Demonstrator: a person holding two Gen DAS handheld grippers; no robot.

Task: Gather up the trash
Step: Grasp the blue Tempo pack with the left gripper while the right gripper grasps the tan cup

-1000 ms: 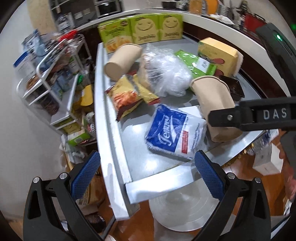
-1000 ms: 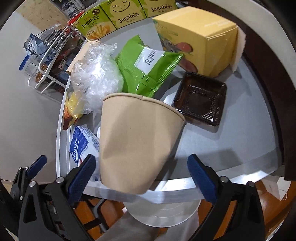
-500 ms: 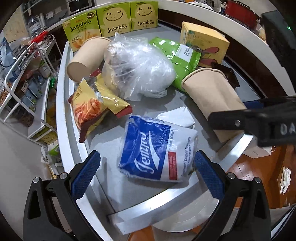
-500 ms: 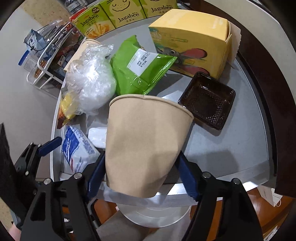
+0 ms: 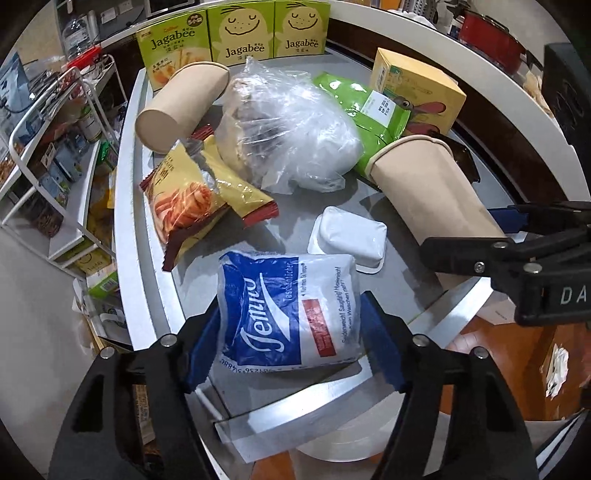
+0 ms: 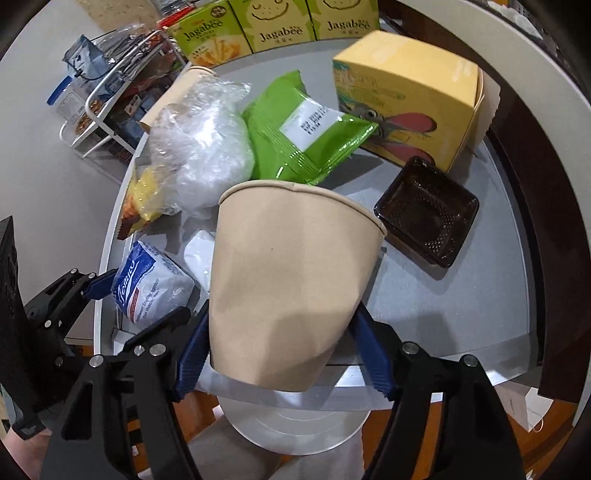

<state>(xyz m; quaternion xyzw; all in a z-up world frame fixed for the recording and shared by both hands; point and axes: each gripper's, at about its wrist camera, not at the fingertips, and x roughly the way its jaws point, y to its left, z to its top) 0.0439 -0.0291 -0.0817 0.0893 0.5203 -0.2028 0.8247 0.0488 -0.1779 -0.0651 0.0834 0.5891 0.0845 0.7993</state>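
My left gripper (image 5: pixel 291 343) is shut on a blue and white tissue pack (image 5: pixel 291 314) at the near edge of the grey table (image 5: pixel 147 258). My right gripper (image 6: pixel 280 347) is shut on a tan paper cup (image 6: pixel 288 284), rim pointing away; the cup also shows in the left wrist view (image 5: pixel 428 192). Other trash lies on the table: a second tan cup (image 5: pixel 177 107) on its side, a crumpled clear plastic bag (image 5: pixel 288 129), a yellow snack wrapper (image 5: pixel 192 199), a green packet (image 6: pixel 299 129), a white tub (image 5: pixel 347 236) and a black plastic tray (image 6: pixel 424 210).
Three green Jagabee boxes (image 5: pixel 240 33) stand along the far edge. A yellow carton (image 6: pixel 406 96) stands at the far right. A white wire rack (image 5: pixel 44 147) with goods stands left of the table. A round silver base (image 6: pixel 295 424) is below the near edge.
Both grippers have closed: the left moved forward and closed on the tissue pack, the right closed on the paper cup.
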